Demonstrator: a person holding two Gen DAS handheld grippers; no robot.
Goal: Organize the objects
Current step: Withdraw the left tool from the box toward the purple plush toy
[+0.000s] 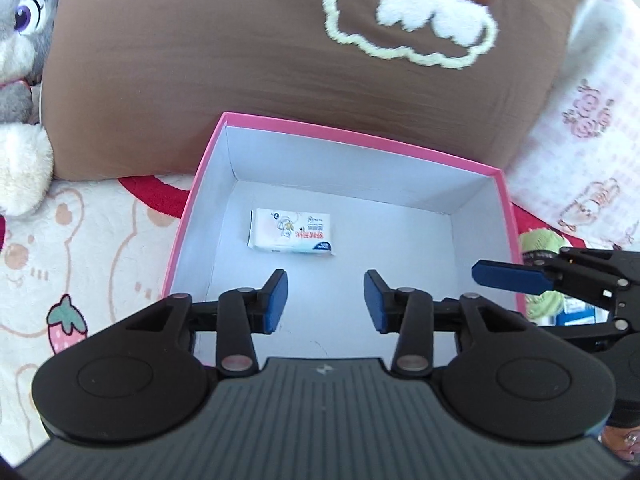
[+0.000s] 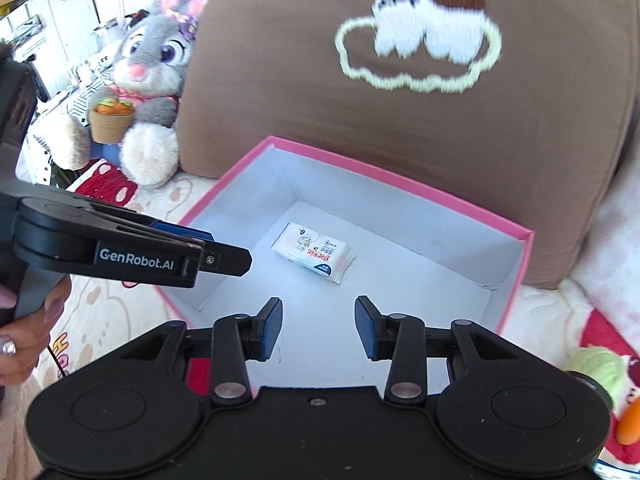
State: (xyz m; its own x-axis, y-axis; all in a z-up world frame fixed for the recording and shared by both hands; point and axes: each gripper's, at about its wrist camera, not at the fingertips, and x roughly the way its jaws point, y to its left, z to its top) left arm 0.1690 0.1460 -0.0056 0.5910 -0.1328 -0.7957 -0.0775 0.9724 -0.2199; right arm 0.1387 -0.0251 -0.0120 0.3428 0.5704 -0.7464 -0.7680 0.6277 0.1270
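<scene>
Pink outside, white inside: looking down into an open cardboard box (image 1: 360, 136), sitting on a soft printed blanket (image 1: 100, 240) against a big brown cushion (image 1: 240, 60). Seeing one small white tissue pack with red writing (image 1: 292, 232) lying flat on the box floor, toward the far left corner, long side running across.

Holding the black left gripper with blue pads (image 1: 326, 300) over the near edge of the box, jaws apart, nothing between them. Holding the black right gripper (image 2: 318, 328) just beside it, jaws apart too, also empty.

Most likely going next for the fuzzy light green yarn ball (image 2: 596, 364), lying outside the box, just past its right wall. Sitting nearer the right gripper than the left, so probably reaching with the right, sideways and down. Looking round and soft, with no long side to line up with, likely squishing when pinched. Spotting an orange toy carrot (image 2: 632, 420) close by as well.
</scene>
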